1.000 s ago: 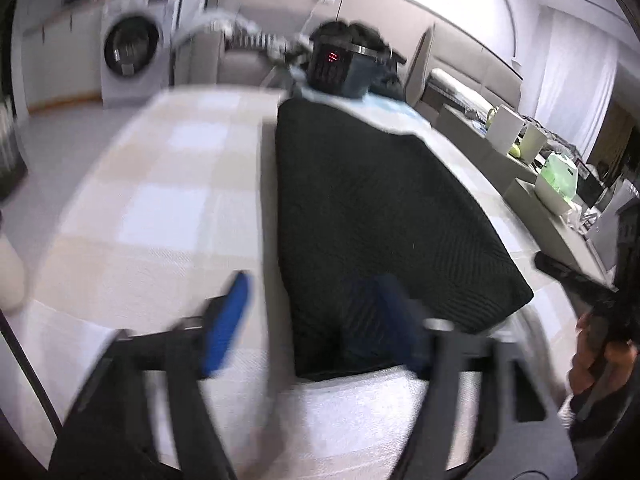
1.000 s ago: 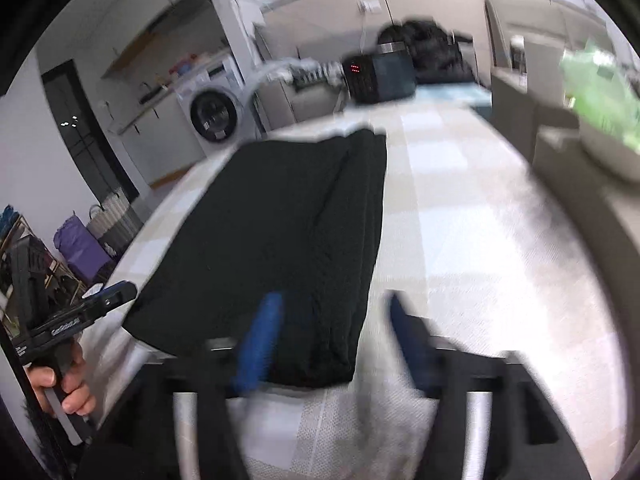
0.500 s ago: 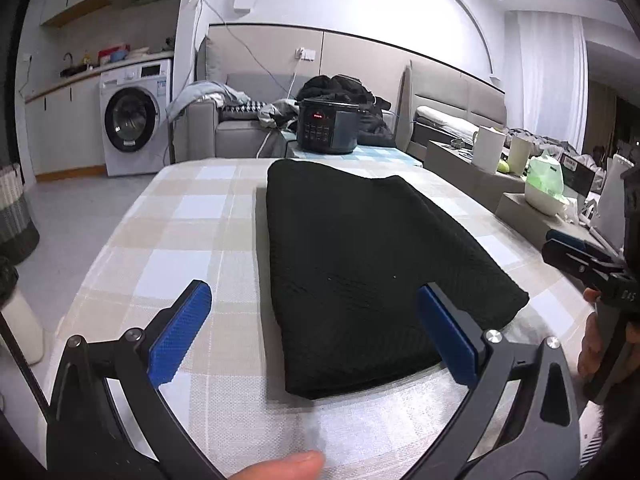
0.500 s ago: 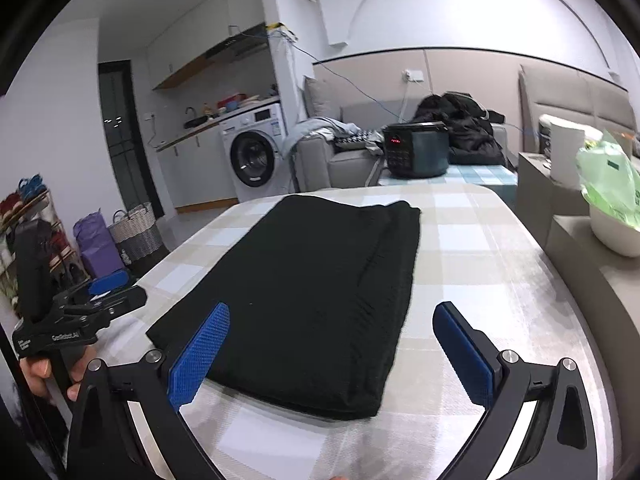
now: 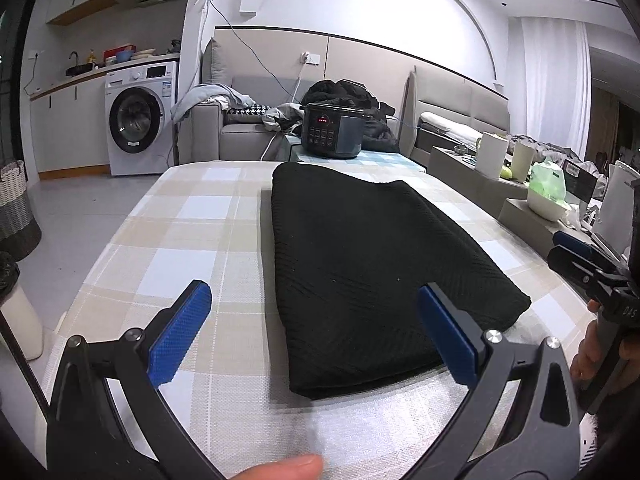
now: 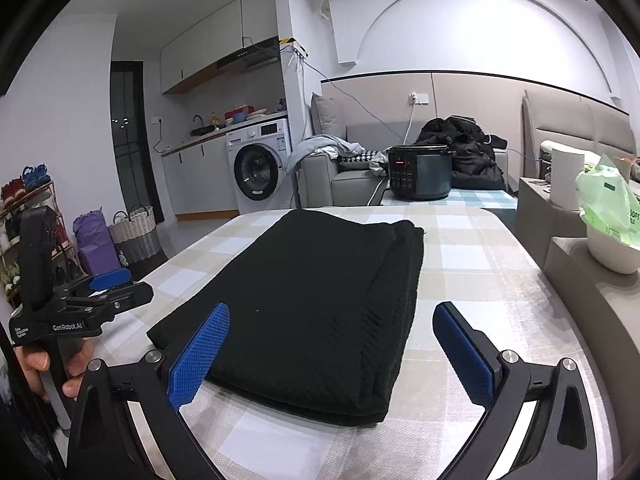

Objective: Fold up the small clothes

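A black knitted garment [image 5: 372, 272] lies folded into a long rectangle on the checked table [image 5: 192, 232]. My left gripper [image 5: 314, 294] hovers at its near left corner, open wide, nothing pressed between the blue pads. My right gripper [image 6: 332, 312] hovers over the garment [image 6: 312, 280] at its near right end, also open wide and empty. Each wrist view shows the other tool at its edge, held in a hand: the right gripper [image 5: 560, 248] at the right, the left gripper [image 6: 132, 285] at the left.
A dark rice cooker [image 5: 332, 132] stands on a low table beyond the far end. A white bowl with a green bag [image 6: 612, 216] sits on a ledge to the right. A washing machine [image 5: 138, 120], sofa and baskets [image 6: 134, 232] lie past the table's left side.
Both grippers' jaws spread wider and drew back off the garment's near edge. The blurred, downward views have tilted up and settled. The garment has not moved.
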`<state>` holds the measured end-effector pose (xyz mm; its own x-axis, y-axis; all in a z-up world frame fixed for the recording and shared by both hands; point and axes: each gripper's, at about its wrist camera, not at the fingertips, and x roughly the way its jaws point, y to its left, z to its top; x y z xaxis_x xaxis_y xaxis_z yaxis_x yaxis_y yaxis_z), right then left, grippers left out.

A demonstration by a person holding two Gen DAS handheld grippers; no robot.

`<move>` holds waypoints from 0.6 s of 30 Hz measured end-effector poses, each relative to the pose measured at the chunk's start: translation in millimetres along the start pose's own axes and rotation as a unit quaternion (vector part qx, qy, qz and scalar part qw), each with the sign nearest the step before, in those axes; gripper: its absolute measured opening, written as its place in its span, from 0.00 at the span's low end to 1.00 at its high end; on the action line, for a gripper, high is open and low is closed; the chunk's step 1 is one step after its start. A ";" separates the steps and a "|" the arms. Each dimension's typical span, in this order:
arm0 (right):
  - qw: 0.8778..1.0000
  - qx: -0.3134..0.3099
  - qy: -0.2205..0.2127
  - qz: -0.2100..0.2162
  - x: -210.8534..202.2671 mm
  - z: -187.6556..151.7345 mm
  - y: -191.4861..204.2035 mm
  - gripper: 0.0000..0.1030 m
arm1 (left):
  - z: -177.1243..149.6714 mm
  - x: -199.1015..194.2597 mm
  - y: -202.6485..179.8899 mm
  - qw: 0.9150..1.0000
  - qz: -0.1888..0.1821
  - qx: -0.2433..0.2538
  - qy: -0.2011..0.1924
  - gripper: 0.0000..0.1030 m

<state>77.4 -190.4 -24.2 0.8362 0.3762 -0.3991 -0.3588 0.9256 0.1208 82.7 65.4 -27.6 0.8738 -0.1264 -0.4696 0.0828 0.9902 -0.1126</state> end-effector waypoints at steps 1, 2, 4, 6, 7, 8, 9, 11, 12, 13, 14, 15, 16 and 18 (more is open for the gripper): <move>1.000 -0.002 -0.002 0.000 -0.6 0.0 0.9 1.00 | -0.2 0.0 0.1 1.000 0.000 0.000 0.000 0.99; 1.000 -0.004 -0.002 0.001 -0.8 -0.2 1.8 1.00 | -0.2 0.0 0.1 1.000 -0.001 0.000 0.001 0.99; 1.000 -0.010 -0.002 0.002 -0.8 -0.5 4.2 1.00 | -0.6 -0.2 0.2 1.000 -0.001 -0.001 0.002 0.99; 1.000 -0.014 -0.002 0.003 -0.7 -0.7 5.5 1.00 | -0.9 -0.5 0.6 1.000 -0.002 -0.001 0.003 0.99; 1.000 -0.015 -0.002 0.004 -0.9 -1.0 6.0 1.00 | -1.1 -0.7 0.6 1.000 -0.002 -0.001 0.003 0.99; 1.000 -0.016 -0.003 0.004 -1.1 -1.1 6.4 1.00 | -1.0 -0.8 0.5 1.000 -0.002 0.000 0.002 0.99; 1.000 -0.017 -0.003 0.003 -1.7 -1.2 6.5 1.00 | -0.7 -0.4 0.2 1.000 -0.003 0.001 0.002 0.99; 1.000 -0.018 -0.002 0.003 -1.3 -1.3 6.5 1.00 | -0.9 0.6 -0.6 1.000 -0.002 0.004 0.003 0.99; 1.000 -0.018 -0.002 0.003 -1.3 -1.4 6.7 1.00 | -0.9 0.2 -1.3 1.000 -0.003 0.003 0.003 0.99; 1.000 -0.018 -0.002 0.004 -1.2 -1.4 6.6 1.00 | -1.0 0.3 -1.2 1.000 -0.004 0.003 0.003 0.99; 1.000 -0.017 -0.001 0.004 -0.8 -1.4 6.4 1.00 | -1.2 0.3 -1.0 1.000 -0.004 0.003 0.003 0.99; 1.000 -0.016 0.000 0.003 -0.7 -1.3 6.6 1.00 | -1.0 0.1 -1.1 1.000 -0.004 0.003 0.003 0.99; 1.000 -0.015 -0.001 0.002 -0.9 -1.3 6.4 1.00 | -0.9 0.2 -1.0 1.000 -0.004 0.002 0.003 0.99; 1.000 -0.015 0.000 0.002 -1.0 -1.6 6.8 1.00 | -0.9 0.2 -0.6 1.000 -0.004 0.003 0.004 0.99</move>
<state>73.5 -184.5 -24.5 0.8347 0.3802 -0.3984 -0.3749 0.9222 0.0946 82.4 64.7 -28.5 0.8697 -0.1346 -0.4748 0.0922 0.9895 -0.1117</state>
